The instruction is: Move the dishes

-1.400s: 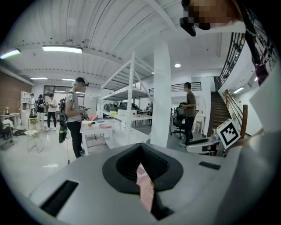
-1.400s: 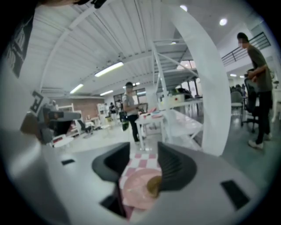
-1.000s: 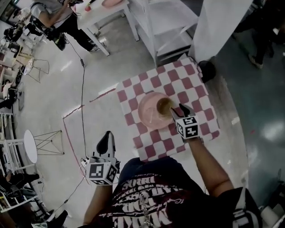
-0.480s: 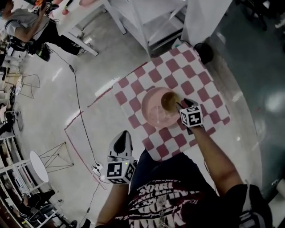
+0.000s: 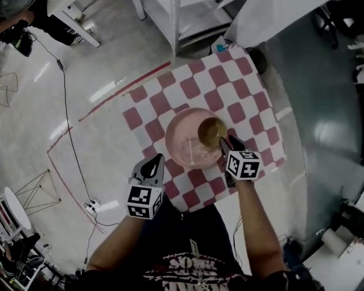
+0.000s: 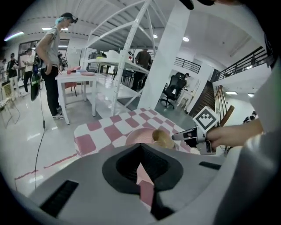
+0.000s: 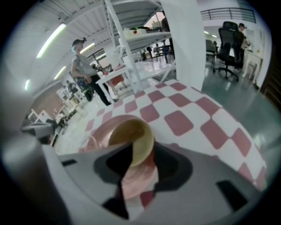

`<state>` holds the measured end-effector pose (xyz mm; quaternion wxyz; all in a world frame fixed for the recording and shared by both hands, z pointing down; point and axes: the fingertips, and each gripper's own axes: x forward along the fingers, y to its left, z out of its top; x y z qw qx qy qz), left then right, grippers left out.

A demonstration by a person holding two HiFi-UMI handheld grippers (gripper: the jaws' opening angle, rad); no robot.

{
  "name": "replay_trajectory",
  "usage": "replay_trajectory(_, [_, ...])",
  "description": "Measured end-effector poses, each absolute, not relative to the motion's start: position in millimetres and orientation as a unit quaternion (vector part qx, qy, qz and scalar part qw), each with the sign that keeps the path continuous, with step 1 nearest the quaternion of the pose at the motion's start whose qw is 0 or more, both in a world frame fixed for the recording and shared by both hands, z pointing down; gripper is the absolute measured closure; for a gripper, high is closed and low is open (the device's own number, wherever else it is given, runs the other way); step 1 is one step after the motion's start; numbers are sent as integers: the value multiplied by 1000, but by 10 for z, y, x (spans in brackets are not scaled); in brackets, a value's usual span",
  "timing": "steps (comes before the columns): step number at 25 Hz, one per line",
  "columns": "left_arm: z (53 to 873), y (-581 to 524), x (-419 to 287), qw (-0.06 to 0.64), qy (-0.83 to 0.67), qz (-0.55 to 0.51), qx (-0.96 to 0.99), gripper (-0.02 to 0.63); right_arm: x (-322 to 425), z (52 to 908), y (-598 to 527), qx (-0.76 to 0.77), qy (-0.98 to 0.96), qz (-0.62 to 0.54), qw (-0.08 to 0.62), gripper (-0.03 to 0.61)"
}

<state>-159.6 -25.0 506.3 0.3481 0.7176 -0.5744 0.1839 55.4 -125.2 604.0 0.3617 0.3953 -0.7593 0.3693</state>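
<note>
One bowl, olive-yellow and empty, sits over the right part of the one pink plate. The plate lies near the middle of a desk covered in a red-and-white checked cloth. Whether the bowl rests on the plate or is lifted just clear of it cannot be told.

There are two tools. The right tool is clamped on the bowl's near rim; in the right gripper view the rim runs down between its jaws, one jaw inside the bowl and one outside. The left tool is at the desk's near edge, just beside the plate but apart from it. Its jaws are together at the tips, with only the checked cloth showing behind them.

Beyond the desk's far side stand a white shelving rack and a white pillar. A red line and a dark cable cross the pale floor to the left. In the left gripper view a person stands by a white table, well apart from the desk.
</note>
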Motion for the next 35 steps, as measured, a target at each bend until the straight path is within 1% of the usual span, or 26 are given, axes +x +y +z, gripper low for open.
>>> replay_trajectory(1, [5177,-274,-1601,356,-569,188,717,588,543,6068,-1238,401,-755,371,364,427])
replay_trajectory(5, [5485,-334,-1576,373,-560,183,717,588,526,6079,-1239,429,-743,363,362,479])
replay_trajectory(6, [5527,-322,-1561,375,-557,181,719,588,520,6066,-1229,433,-744,360,360,510])
replay_trajectory(9, [5609,-262,-1507,381,-546,173,725,588,519,6051,-1185,436,-745,348,365,529])
replay_trajectory(14, [5800,-216,-1493,392,-545,161,723,588,524,5975,-1283,455,-748,348,336,531])
replay_trajectory(16, [5830,-178,-1452,394,-540,164,725,588,582,5925,-1292,464,-747,338,335,529])
replay_trajectory(19, [5878,-106,-1411,395,-533,179,727,588,661,5948,-1267,474,-736,360,322,529])
replay_trajectory(20, [5893,-81,-1408,395,-533,183,725,588,683,5980,-1263,476,-731,372,316,523])
replay_trajectory(21, [5904,-58,-1406,398,-534,184,723,588,701,6011,-1267,477,-728,382,312,499])
replay_trajectory(22, [5910,-39,-1402,401,-534,183,721,588,707,6041,-1274,476,-726,390,308,463])
replay_trajectory(25, [5902,-3,-1372,405,-531,182,721,588,643,6133,-1258,461,-724,410,308,456])
replay_trajectory(27, [5903,-7,-1346,403,-529,185,723,589,589,6214,-1233,451,-722,412,324,456])
replay_trajectory(30, [5914,-41,-1304,403,-529,184,723,588,603,6284,-1232,449,-719,404,343,500])
replay_trajectory(33, [5887,-78,-1255,395,-527,183,730,588,713,6225,-1288,456,-722,401,332,532])
replay_trajectory(35, [5890,-79,-1242,392,-527,184,731,588,767,6159,-1337,455,-725,408,318,538])
